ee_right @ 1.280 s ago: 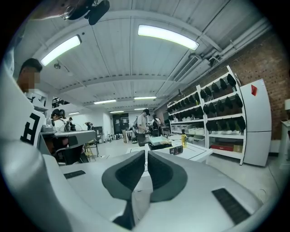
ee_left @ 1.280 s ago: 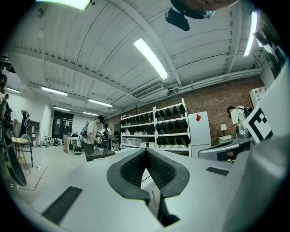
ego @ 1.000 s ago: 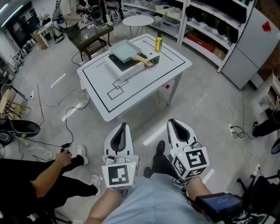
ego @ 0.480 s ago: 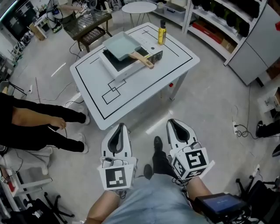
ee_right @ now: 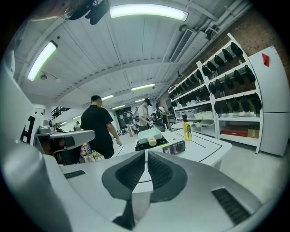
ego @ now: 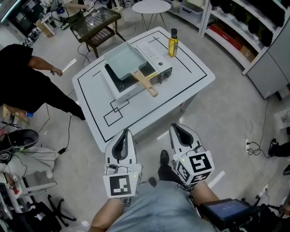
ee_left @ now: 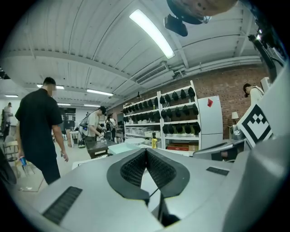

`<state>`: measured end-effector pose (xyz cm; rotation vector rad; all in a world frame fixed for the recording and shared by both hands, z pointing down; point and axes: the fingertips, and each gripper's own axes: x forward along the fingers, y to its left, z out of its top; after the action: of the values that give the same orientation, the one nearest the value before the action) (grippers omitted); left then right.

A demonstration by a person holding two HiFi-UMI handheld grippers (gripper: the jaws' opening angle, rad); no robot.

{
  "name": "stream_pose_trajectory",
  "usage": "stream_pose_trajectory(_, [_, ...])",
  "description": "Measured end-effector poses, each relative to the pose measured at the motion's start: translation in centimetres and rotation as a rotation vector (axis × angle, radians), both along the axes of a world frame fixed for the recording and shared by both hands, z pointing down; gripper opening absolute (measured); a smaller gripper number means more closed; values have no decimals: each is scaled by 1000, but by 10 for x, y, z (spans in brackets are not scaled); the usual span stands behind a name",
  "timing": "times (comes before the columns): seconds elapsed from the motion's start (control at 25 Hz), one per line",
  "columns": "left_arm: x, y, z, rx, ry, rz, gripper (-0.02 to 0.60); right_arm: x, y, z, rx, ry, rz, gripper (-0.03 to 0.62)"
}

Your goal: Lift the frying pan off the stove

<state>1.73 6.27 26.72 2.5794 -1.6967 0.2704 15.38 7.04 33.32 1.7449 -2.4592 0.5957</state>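
Note:
A pale green square frying pan [ego: 124,61] with a wooden handle [ego: 146,82] sits on a white portable stove [ego: 136,77] on the white table [ego: 190,84]. The pan [ee_right: 149,135] and stove [ee_right: 168,146] also show far ahead in the right gripper view. My left gripper [ego: 124,132] and right gripper [ego: 175,128] hang side by side in front of me, short of the table's near edge. Both are shut with nothing between the jaws; the tips meet in the left gripper view [ee_left: 146,149] and the right gripper view [ee_right: 146,152].
A yellow oil bottle [ego: 173,42] stands on the table behind the stove. A person in black [ego: 27,86] stands left of the table. A dark side table [ego: 96,25] and round white table [ego: 150,7] lie beyond. Shelving [ego: 244,27] lines the right; cables lie on the floor.
The table, stove and pan have come closer and lower in the head view as I move toward them. The person in black has stood up at the left. Both grippers stay shut.

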Motion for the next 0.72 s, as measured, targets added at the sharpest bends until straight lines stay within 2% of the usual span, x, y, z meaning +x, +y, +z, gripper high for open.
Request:
stream_pose_trajectory(0.2, [5, -31, -20, 62, 12, -69, 17, 10, -49, -22, 57, 2, -62, 49])
stream_pose_trajectory(0.48, [-9, -55, -36, 107, 17, -159, 17, 9, -90, -47, 121, 18, -120, 49])
stream_pose_trajectory(0.72, [-26, -82, -26, 68, 12, -216, 17, -2, -118, -42, 111, 41, -157, 49])
